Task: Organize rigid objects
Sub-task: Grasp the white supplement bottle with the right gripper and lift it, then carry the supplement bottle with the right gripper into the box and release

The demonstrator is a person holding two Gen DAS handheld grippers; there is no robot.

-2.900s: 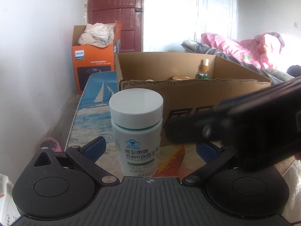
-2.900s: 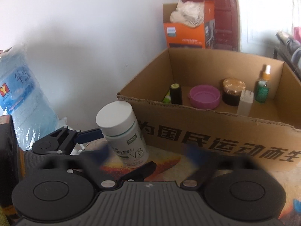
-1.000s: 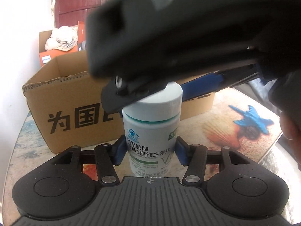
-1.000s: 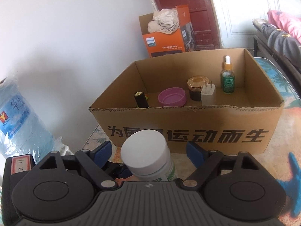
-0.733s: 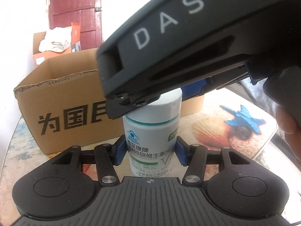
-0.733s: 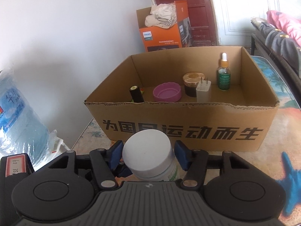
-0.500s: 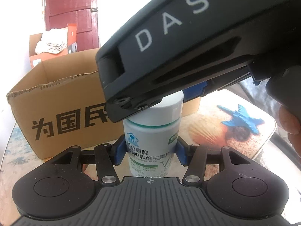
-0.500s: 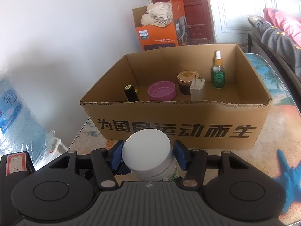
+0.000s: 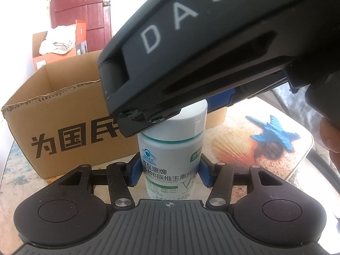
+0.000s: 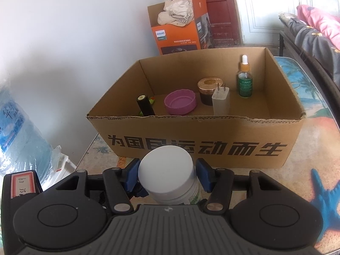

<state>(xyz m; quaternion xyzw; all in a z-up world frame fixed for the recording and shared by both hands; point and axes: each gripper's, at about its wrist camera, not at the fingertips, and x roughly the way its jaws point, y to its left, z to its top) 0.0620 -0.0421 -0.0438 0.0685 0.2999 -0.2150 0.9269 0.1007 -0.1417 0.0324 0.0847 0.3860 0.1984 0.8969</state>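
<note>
Both tools are on one white vitamin bottle point(image 9: 171, 159), which is upright just in front of the cardboard box point(image 10: 197, 146) on the tabletop point(image 10: 297, 178).

Left tool point(image 9: 170, 170): about half open, blue pads pressed against the two sides of the bottle's body at label height. This grip is as it was a second ago.

Right tool point(image 10: 166, 175): its jaws have just been closing, from well clear of the bottle to a half-open span that brackets the white cap point(image 10: 165, 170). In the right wrist view the left pad touches the cap; the right pad lies against it or just beside it, and the pictures do not settle which. In the left wrist view this tool's dark body covers the top of the cap.

What the change means: the bottle is now taken at two levels, body and cap. That points, in my judgement, to a hand-over to the right tool, or to turning the cap; which one cannot be told.

The box already contains a dropper bottle point(image 10: 245, 80), a plug adapter point(image 10: 221, 99), a brown jar point(image 10: 209, 91), a purple bowl point(image 10: 180, 102) and a black cylinder point(image 10: 144, 105). The vitamin bottle is the item not yet inside, and the right half of the box floor is bare.
</note>
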